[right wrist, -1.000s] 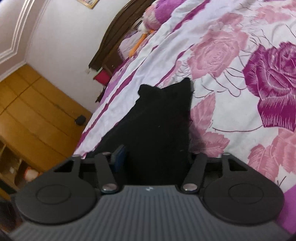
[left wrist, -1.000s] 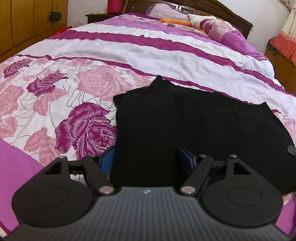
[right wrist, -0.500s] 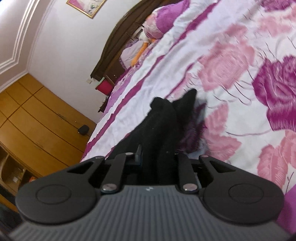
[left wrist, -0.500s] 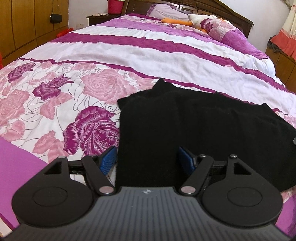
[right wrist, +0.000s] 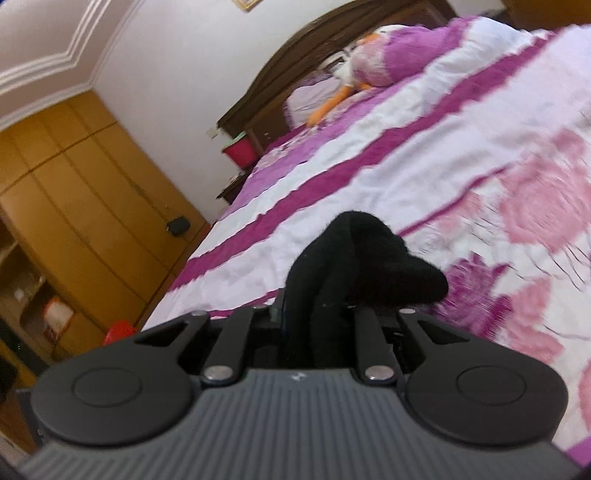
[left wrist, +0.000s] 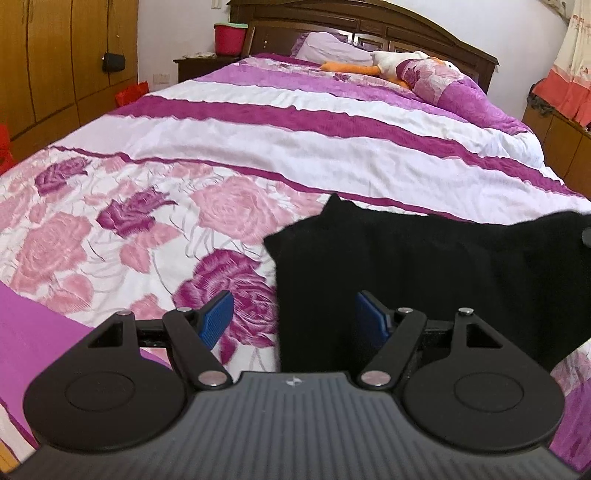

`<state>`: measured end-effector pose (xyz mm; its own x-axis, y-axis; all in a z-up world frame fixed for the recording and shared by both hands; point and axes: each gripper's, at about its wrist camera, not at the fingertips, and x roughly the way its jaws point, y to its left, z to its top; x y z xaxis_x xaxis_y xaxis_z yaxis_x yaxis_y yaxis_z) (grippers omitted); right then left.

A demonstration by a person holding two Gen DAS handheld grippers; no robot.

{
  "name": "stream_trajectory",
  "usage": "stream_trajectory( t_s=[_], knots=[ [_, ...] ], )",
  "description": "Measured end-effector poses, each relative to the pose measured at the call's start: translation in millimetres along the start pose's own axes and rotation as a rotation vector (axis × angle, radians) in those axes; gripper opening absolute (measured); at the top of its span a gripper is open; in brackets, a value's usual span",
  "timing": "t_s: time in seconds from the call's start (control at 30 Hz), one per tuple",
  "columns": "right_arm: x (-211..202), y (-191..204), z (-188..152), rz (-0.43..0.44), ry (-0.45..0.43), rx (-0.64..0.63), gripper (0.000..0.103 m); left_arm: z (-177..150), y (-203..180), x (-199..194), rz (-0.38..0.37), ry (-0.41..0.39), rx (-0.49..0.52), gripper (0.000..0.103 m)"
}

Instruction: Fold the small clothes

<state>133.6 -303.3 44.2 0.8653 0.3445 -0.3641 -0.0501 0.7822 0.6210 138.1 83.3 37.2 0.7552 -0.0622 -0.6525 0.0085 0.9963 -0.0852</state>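
stage: early, no fold laid yet | garment (left wrist: 424, 273): black, on bed (left wrist: 258, 155), one corner lifted | right hand-held gripper (right wrist: 314, 314): pinching garment corner | left hand-held gripper (left wrist: 295, 314): wide, straddling near edge, not gripping | left: grip, fold over

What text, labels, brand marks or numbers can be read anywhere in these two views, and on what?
No readable words or numbers in either view.
Left hand-held gripper: a small pale emblem on its body, no letters.
Right hand-held gripper: the same emblem, blurred.
Framed picture on the wall: cut off, unreadable.
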Motion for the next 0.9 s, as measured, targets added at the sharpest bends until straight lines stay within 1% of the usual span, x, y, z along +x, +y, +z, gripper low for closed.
stream_trajectory(
  t_s=[0.07, 0.17, 0.33, 0.47, 0.57, 0.67, 0.77, 0.83, 0.9],
  knots=[
    [4, 14, 3, 0.008, 0.005, -0.034, 0.018, 2, 5, -4, 0.006, -0.013, 0.003, 0.077],
    [12, 43, 4, 0.047, 0.021, -0.080, 0.018, 5, 17, -10, 0.013, -0.031, -0.009, 0.077],
    [33, 94, -5, 0.088, 0.067, -0.185, 0.018, 5, 41, -16, 0.032, -0.047, -0.038, 0.077],
    [62, 133, -24, 0.107, 0.145, -0.278, 0.018, -1, 60, -17, 0.036, -0.048, -0.069, 0.077],
    [87, 159, -47, 0.078, 0.211, -0.368, 0.018, -7, 72, -14, 0.032, -0.046, -0.092, 0.077],
    [119, 173, -74, 0.044, 0.290, -0.430, 0.018, -13, 81, -9, 0.029, -0.033, -0.119, 0.077],
    [141, 178, -99, 0.015, 0.353, -0.466, 0.018, -18, 88, -4, 0.021, -0.023, -0.137, 0.077],
    [147, 178, -110, 0.005, 0.367, -0.473, 0.021, -20, 90, -2, 0.015, -0.021, -0.141, 0.077],
    [148, 177, -114, 0.015, 0.365, -0.451, 0.030, -21, 91, -2, 0.008, -0.022, -0.142, 0.077]
  ],
)
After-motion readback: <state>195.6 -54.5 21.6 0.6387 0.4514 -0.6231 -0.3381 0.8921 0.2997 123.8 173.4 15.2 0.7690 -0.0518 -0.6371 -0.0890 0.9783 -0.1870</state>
